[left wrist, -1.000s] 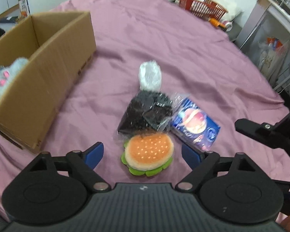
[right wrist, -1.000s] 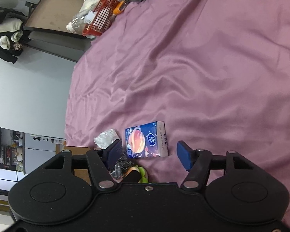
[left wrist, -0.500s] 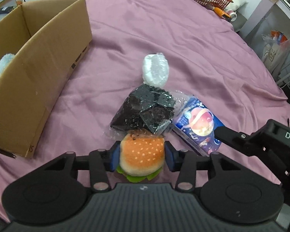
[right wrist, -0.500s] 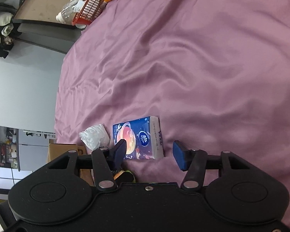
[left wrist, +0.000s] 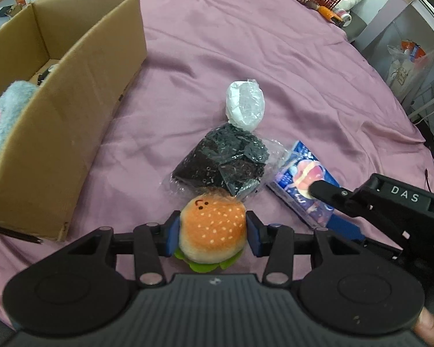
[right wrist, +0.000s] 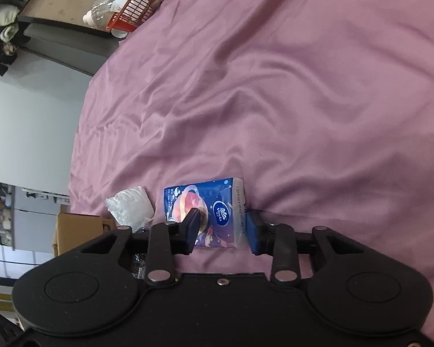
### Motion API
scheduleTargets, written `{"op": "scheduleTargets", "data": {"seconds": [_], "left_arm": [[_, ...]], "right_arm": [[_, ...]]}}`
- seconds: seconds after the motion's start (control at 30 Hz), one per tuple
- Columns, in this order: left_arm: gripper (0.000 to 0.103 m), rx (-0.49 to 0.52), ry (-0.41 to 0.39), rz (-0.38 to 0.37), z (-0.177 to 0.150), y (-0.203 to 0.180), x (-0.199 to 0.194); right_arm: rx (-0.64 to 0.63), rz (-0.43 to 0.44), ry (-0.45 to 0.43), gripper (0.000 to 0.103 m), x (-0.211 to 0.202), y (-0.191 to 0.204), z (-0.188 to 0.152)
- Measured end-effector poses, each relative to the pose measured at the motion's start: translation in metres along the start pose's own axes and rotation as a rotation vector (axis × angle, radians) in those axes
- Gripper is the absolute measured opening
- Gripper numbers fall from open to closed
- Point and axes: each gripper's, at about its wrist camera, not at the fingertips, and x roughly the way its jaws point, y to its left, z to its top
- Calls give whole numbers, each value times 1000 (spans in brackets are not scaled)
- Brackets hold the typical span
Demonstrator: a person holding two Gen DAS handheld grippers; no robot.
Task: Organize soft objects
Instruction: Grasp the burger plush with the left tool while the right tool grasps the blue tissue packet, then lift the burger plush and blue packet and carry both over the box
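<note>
Plush burger (left wrist: pixel 212 228) squeezed between left gripper (left wrist: pixel 211 232) fingers (left wrist: pixel 170 235).

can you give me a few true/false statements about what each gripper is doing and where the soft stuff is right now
1. The left gripper is closed on the burger plush. True.
2. The cardboard box holds nothing. False: a fluffy blue plush lies inside.
3. The right gripper straddles the blue tissue pack. True.
4. The bag of black pieces is already in the box. False: it lies on the purple cloth, beside the burger.
5. The white wrapped bundle lies beyond the black bag. True.
</note>
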Motion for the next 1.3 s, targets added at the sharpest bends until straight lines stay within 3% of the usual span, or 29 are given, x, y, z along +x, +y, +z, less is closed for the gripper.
{"op": "scheduleTargets", "data": {"seconds": [0.03, 0.23, 0.77, 0.97, 1.3], "left_arm": [[45, 1, -3, 1, 0, 1, -2], [45, 7, -51, -11, -3, 7, -24], [44, 50, -191, -37, -10, 6, -98], [44, 60, -253, -46, -2, 7, -132], [44, 103, -344, -69, 20, 7, -178]], "right_arm": [[-7, 5, -8, 23, -5, 2, -1], [-23, 20, -76, 18, -32, 1, -5], [-70, 135, -175, 17, -80, 13, -20], [-106, 209, -225, 17, -105, 27, -24], [-181, 260, -299, 17, -132, 56, -33]]}}
